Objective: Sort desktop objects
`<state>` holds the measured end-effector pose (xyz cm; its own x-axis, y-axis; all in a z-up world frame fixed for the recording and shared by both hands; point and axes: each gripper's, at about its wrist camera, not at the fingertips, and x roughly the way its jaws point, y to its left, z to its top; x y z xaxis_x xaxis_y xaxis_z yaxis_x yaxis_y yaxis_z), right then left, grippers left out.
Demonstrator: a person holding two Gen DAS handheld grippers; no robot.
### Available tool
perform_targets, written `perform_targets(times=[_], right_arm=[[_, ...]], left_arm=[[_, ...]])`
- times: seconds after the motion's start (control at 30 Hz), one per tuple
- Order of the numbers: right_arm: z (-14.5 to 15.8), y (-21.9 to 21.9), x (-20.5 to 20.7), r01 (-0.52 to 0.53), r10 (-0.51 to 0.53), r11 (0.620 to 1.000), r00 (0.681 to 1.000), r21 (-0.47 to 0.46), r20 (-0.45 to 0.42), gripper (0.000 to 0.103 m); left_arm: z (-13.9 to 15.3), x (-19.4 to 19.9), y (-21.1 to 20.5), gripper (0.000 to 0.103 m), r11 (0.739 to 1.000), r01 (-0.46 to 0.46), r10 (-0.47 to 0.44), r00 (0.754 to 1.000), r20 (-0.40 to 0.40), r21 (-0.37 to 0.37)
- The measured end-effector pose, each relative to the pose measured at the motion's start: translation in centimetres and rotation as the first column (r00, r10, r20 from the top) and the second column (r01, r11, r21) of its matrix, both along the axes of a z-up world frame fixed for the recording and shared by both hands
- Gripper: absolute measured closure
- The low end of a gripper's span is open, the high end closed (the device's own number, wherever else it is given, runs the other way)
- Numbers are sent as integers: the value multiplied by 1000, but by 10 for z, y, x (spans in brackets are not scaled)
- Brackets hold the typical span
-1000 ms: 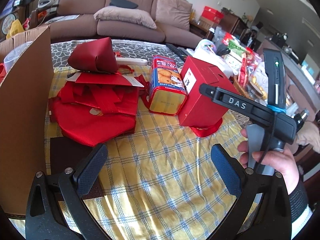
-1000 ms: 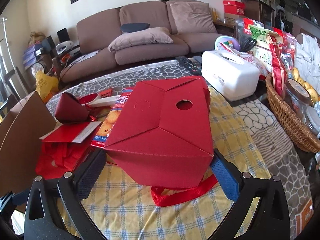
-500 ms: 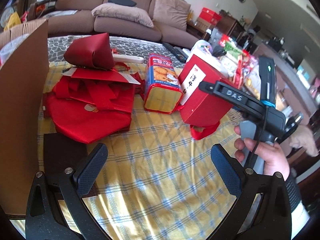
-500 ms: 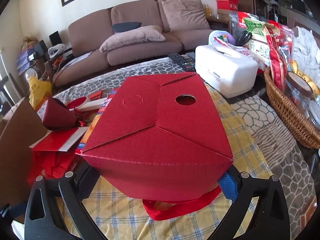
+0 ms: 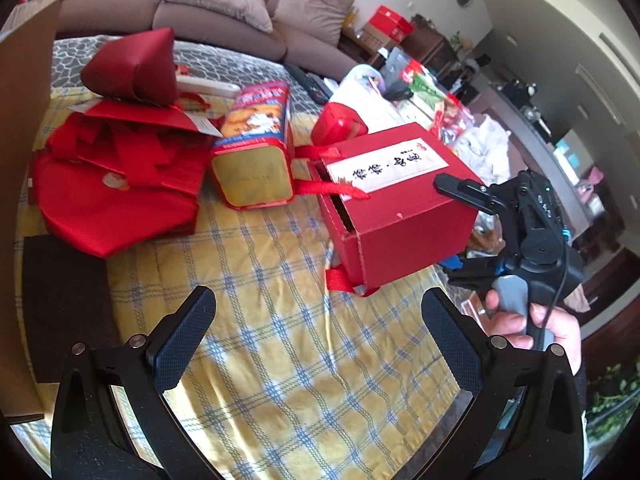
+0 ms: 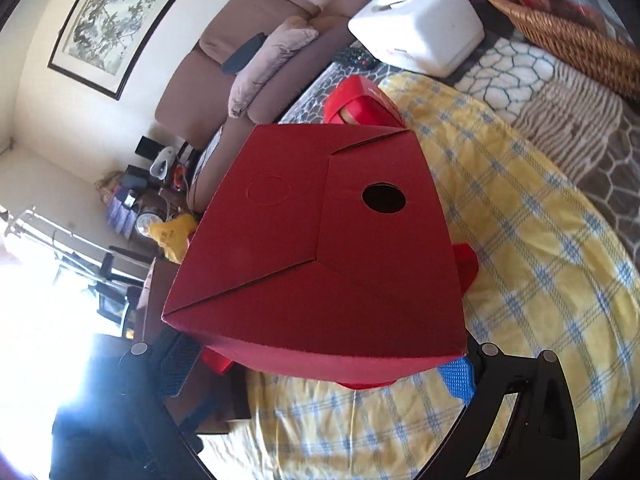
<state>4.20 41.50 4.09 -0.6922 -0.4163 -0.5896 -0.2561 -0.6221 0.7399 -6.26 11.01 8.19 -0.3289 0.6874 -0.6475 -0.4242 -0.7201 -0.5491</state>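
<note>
- Two grippers are in play, and I have the red gift box [image 5: 394,204] clamped in my right gripper [image 6: 320,364], one finger on each side of its base.
- The box is off the yellow checked cloth [image 5: 280,360], tipped over so its labelled face looks up and its slotted top points toward the biscuit tin [image 5: 256,160].
- Its long axis runs away from my right gripper, straight ahead along the fingers.
- My left gripper [image 5: 316,332] hangs spread wide with nothing in it, nearer me than the box, which lies ahead of it and to its right.
- I judge the right hand the only one placed to carry it on; the left would have to reach forward.
</note>
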Motion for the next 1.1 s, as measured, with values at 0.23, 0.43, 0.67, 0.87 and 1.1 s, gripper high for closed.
perform_targets(times=[0.23,0.43,0.67,0.87,1.1], right_arm=[[-5,-20,33,-84,81,996,992,22,96,2],[10,-28,58,-82,63,981,991,173,116,0],[3,-21,78,-65,44,987,989,144,144,0],[-8,-16,81,-67,67,998,992,-5,107,1],[-14,-33,82,-175,185,981,973,-82,141,1]], left_arm=[[-8,7,12,0,998,53,-52,998,26,-33],[-13,14,13,0,997,64,-63,997,35,-48],[-12,20,15,0,996,83,-81,996,36,-42],[-8,18,10,0,996,78,-80,995,61,36],[-12,0,-8,0,989,3,-21,992,122,150]])
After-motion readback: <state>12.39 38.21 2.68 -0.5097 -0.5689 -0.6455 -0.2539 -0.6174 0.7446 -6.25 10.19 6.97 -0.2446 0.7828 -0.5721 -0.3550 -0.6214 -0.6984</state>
